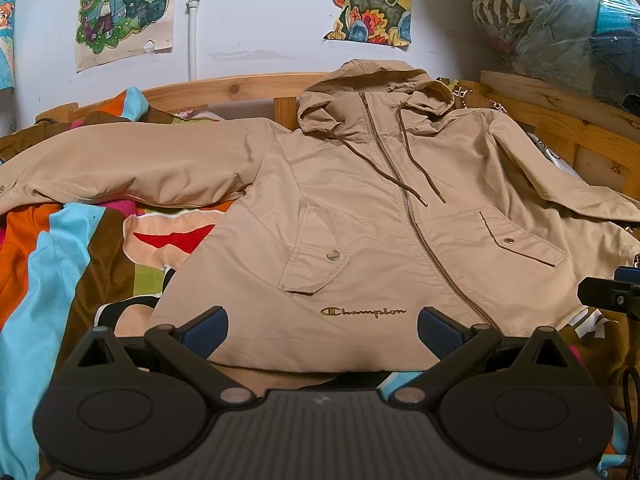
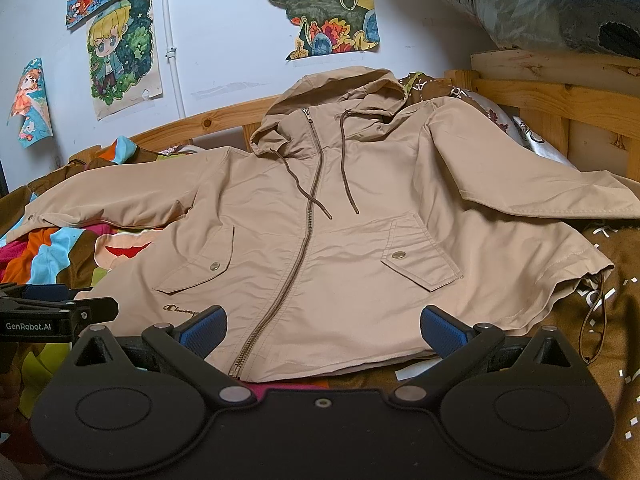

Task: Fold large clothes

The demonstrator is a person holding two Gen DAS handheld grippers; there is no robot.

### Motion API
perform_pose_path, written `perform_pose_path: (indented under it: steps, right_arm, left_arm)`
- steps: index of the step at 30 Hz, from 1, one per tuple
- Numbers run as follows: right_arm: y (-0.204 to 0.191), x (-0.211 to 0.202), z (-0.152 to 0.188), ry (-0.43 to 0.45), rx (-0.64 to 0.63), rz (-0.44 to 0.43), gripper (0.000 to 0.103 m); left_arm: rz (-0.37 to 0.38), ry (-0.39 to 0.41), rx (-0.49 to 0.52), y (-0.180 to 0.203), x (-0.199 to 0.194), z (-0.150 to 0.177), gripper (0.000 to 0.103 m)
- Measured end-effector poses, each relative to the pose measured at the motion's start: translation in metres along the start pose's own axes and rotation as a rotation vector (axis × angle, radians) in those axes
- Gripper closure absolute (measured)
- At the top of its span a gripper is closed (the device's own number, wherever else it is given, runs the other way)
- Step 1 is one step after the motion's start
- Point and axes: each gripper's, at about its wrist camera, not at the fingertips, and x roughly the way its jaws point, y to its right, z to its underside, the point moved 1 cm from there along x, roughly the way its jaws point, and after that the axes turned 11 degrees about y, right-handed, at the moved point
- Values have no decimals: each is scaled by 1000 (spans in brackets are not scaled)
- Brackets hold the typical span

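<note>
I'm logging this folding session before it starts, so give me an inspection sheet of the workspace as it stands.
Surface: bed with a colourful striped blanket, wooden bed frame behind.
Job's things: tan hooded jacket lies front up, zipped, both sleeves spread out, not yet folded.
Clutter: patterned brown bedding beside the hem; plastic-wrapped bundle of textiles at the upper right.
Grippers: left gripper and right gripper both open at the hem, holding nothing.
Cables: nothing seen; only the jacket's drawstrings.
Surroundings: white wall with cartoon drawings and a white pipe.
</note>
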Motion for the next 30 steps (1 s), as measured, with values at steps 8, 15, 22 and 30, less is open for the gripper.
perform_pose_path:
  steps: [8,15,22,30]
  right_arm:
    - [-3,2,-2,-2,0,0,1]
    - [-4,3,-2,-1,1,0,1]
    - [-4,3,-2,-3,1,-1,1]
    - [-4,3,-3,-2,1,-2,1]
  left_arm:
    - [1,-1,0,-1,1,-1,1]
    - [1,-1,0,-1,1,-1,1]
    - [0,-2,0,-1,1,0,0]
    - [0,-2,1,-1,1,0,1]
